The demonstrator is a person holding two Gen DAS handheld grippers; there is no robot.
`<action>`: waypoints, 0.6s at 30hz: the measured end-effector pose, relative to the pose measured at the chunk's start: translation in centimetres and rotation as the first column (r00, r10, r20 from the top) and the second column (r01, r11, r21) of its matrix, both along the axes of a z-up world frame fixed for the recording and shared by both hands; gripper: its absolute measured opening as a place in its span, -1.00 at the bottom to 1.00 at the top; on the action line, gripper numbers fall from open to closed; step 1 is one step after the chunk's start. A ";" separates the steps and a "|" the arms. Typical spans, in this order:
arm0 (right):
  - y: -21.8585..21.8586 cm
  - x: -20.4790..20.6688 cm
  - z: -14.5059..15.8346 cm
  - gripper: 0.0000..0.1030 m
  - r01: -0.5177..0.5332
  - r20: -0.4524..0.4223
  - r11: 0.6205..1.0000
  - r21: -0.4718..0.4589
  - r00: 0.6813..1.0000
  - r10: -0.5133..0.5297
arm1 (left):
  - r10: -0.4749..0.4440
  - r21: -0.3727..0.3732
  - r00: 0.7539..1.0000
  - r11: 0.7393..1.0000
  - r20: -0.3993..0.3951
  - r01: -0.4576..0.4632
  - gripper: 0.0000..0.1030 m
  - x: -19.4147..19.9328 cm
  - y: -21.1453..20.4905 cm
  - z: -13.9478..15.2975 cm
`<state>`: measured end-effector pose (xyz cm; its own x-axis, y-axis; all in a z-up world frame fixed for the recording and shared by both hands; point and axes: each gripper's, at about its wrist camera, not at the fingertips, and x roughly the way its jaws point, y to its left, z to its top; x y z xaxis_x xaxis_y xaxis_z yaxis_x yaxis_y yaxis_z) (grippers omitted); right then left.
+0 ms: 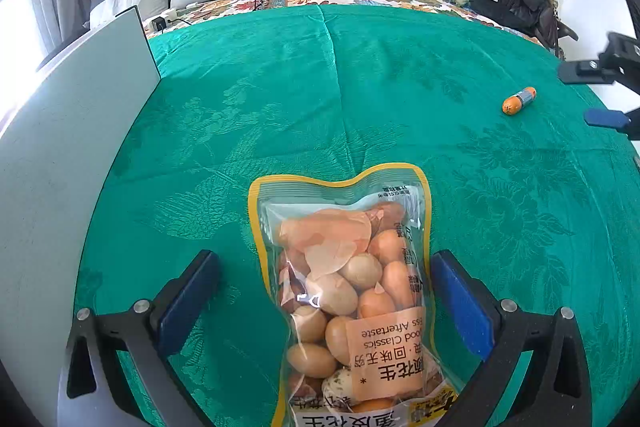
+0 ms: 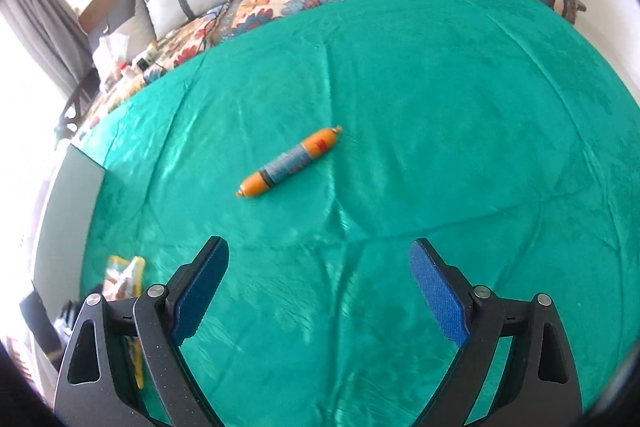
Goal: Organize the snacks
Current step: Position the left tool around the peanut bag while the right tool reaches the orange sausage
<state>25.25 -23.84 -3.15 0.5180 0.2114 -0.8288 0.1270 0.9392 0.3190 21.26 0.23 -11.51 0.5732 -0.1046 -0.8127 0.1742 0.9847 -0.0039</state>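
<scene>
Left wrist view, read from its left edge: a grey panel (image 1: 76, 115) stands on edge beside the green bedspread (image 1: 360, 87). Then comes the left gripper (image 1: 324, 291), its blue pads spread wide with a clear bag of peanuts (image 1: 344, 287) lying flat between them. The left pad stands apart from the bag; the right pad sits just beside the bag's edge, and I cannot tell if it touches. Far right, an orange sausage stick (image 1: 519, 100) lies alone on the cloth, near the tips of the right gripper (image 1: 600, 95).

Risks, as I judge them: the bag is slick and slack, so a close on its loose film could let it slide out or fold. The bedspread is soft and creased, and a low pad could catch cloth along with the snack. The sausage is round and could roll away if one pad nudges it first.

Right wrist view, also from the left: the panel's edge and a corner of the peanut bag (image 2: 124, 277) show behind the gripper's left finger, then the right gripper (image 2: 320, 291) with jaws wide apart and nothing between them, and the sausage (image 2: 290, 163) lying diagonally well ahead. Only this view shows the sausage's full length and slant; only the left view shows the bag between the pads.
</scene>
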 end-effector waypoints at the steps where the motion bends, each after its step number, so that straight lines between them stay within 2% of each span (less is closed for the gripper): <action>1: 0.8 1.6 -0.3 0.78 0.007 -0.019 1.000 -0.003 1.000 -0.007 | 0.000 0.000 1.000 1.000 0.000 0.000 1.00 0.0 0.0 0.0; 5: 2.7 6.2 -2.6 0.73 0.100 -0.104 0.993 -0.066 0.989 -0.107 | 0.000 0.000 1.000 1.000 0.000 0.000 1.00 0.0 0.0 0.0; 7: 3.0 7.2 -3.8 0.30 0.112 -0.143 0.989 -0.099 0.982 -0.125 | 0.000 0.000 1.000 1.000 0.001 0.000 1.00 -0.1 0.0 0.0; 8: 3.4 7.2 -3.6 -0.10 0.100 -0.109 0.981 -0.169 0.987 -0.119 | 0.000 0.000 1.000 1.000 0.000 0.000 1.00 -0.1 0.0 0.0; 9: 4.0 7.3 -3.8 -0.41 0.055 -0.116 0.978 -0.203 0.990 -0.080 | 0.000 0.000 1.000 1.000 0.000 0.000 1.00 -0.1 0.0 0.0; 11: 4.8 6.6 -3.8 -0.64 -0.051 -0.106 0.965 -0.255 0.994 0.024 | 0.000 0.000 1.000 1.000 0.000 0.000 1.00 -0.1 0.0 0.0; 14: 5.6 4.1 -3.7 -0.67 -0.245 -0.098 0.941 -0.233 0.969 0.228 | 0.000 0.001 1.000 1.000 0.000 0.000 1.00 0.0 -0.1 0.1; 18: 6.8 -2.5 -3.7 -0.67 -0.444 -0.126 0.852 -0.278 0.896 0.426 | 0.001 0.002 1.000 1.000 0.000 -0.001 1.00 0.0 -0.1 0.1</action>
